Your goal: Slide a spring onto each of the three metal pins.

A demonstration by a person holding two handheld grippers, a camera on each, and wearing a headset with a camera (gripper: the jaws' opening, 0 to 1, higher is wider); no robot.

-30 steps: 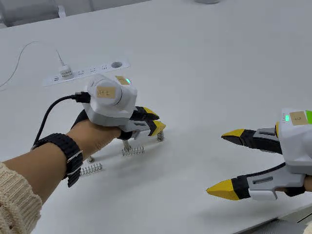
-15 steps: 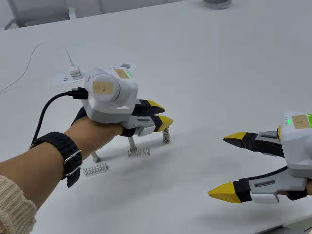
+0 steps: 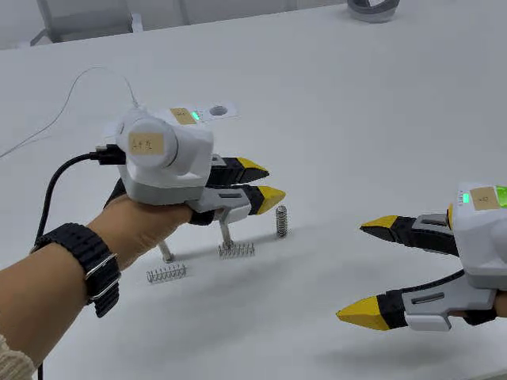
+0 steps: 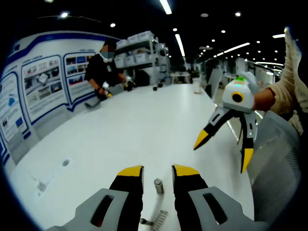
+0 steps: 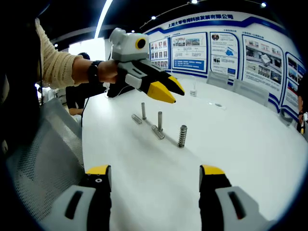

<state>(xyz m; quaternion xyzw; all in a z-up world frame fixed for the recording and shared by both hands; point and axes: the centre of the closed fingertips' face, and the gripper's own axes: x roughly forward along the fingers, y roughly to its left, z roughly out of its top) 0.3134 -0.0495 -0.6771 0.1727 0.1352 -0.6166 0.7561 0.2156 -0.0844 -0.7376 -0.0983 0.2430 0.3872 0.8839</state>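
One pin sprung, two bare; both tongs empty.

Left tongs (image 3: 266, 183) hover just over the sprung pin (image 3: 281, 222), narrowly parted, gripping nothing. Right tongs (image 3: 360, 269) gape wide and empty, well apart. Loose springs (image 3: 236, 250) (image 3: 166, 274) lie beside the bare pins (image 3: 226, 233) (image 3: 165, 252), likely staged for quick pickup. The table (image 3: 356, 119) is open all round.

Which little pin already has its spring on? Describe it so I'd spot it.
On the white table, look below the yellow tips of the left gripper, where three metal pins stand in a row. Take the end pin nearest the right gripper: it alone wears an upright spring, while its two neighbours stand bare.
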